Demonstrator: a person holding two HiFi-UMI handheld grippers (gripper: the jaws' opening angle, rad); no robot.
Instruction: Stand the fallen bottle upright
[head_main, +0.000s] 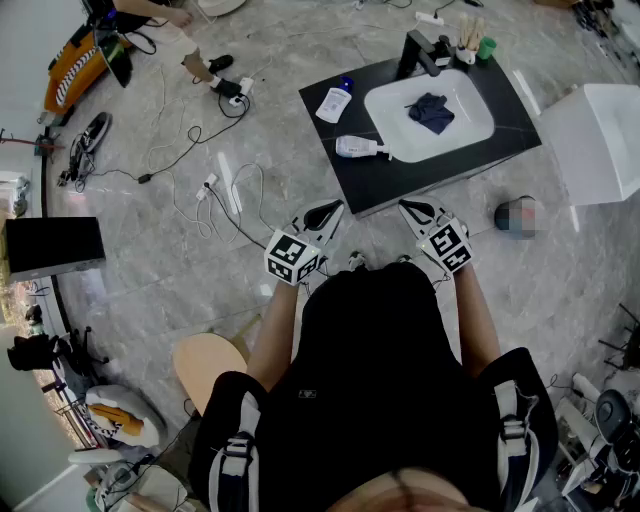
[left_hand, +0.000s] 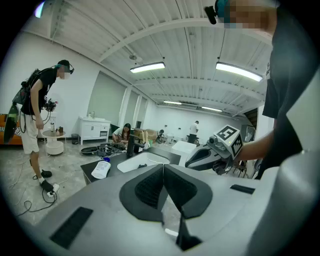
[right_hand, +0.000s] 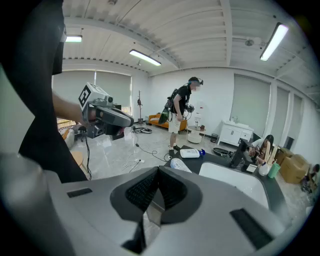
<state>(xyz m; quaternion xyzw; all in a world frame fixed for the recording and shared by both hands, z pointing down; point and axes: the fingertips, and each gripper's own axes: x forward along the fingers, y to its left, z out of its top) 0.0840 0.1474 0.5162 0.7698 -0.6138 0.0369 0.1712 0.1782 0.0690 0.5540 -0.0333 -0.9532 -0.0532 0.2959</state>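
left hand-held gripper (head_main: 330, 210) and right one (head_main: 412, 209) closed near black countertop (head_main: 420, 176).

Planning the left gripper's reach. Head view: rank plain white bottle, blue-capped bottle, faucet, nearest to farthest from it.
From the left gripper:
1. plain white bottle, counter front, left of sink.
2. blue-capped bottle, counter's far-left corner.
3. faucet, behind the sink.

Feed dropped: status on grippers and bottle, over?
Left gripper, right gripper shut, empty, short of black counter. White plastic bottle lying by white sink; blue-capped white bottle also down. Nothing blocking.
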